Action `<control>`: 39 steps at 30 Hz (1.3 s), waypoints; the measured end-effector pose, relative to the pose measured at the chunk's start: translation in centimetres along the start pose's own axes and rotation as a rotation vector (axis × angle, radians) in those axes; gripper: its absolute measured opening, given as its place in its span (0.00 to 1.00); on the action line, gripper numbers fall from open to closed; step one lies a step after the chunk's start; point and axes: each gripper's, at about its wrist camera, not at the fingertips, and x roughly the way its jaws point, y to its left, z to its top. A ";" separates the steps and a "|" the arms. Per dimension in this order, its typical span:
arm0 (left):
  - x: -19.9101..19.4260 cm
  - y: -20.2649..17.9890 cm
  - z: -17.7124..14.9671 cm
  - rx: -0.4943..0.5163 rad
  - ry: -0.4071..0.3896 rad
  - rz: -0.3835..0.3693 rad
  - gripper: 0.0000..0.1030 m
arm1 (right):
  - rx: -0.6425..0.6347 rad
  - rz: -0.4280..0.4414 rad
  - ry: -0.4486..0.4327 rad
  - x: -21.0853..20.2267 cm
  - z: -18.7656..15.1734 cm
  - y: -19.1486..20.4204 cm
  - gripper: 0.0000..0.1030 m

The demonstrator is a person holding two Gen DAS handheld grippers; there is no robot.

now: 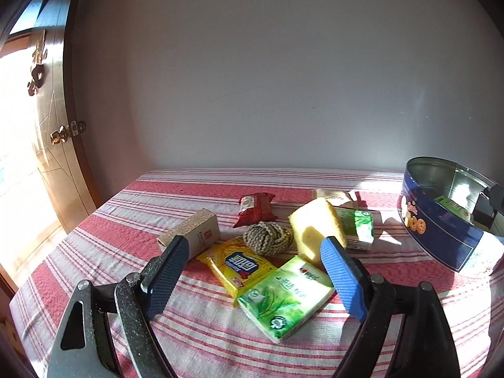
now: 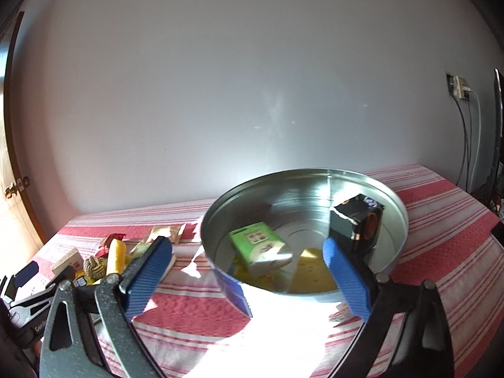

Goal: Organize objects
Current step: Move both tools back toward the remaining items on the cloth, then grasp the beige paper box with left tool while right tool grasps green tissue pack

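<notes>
Hovering above the striped cloth (image 1: pixel 201 330), the left gripper (image 1: pixel 252 258) has its blue pads spread wide with nothing pressed between them. Directly ahead of it, framed by the two pads, lies the green tissue pack (image 1: pixel 285 294), its long axis running diagonally from near the right pad down toward the wrist. Partly tucked under that pack is the yellow snack packet (image 1: pixel 234 266), with the rope knot (image 1: pixel 267 237) just beyond, the yellow sponge (image 1: pixel 315 228) standing behind the right pad, and a white box (image 1: pixel 197 233) behind the left pad.

The right gripper (image 2: pixel 249 249) is likewise spread and empty, aimed into the round tin (image 2: pixel 390 198), which holds a green carton (image 2: pixel 258 247) and a black box (image 2: pixel 356 223). Seen from the left gripper, that tin sits far to the right.

My judgement: the left gripper is nearer the loose pile, and the tissue pack is its likeliest pick; a slight roll would square the pads across its short sides.
</notes>
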 end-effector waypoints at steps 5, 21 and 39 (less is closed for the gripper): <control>1.0 4.2 -0.4 -0.052 0.043 0.060 0.85 | -0.074 0.082 0.069 1.5 -1.0 3.9 0.93; 4.8 10.3 -0.3 -0.038 0.134 0.030 0.85 | -0.311 0.407 0.392 6.3 -5.4 16.1 0.89; 13.7 7.8 1.3 0.091 0.340 0.002 0.74 | -0.477 0.443 0.549 10.4 -7.0 19.3 0.76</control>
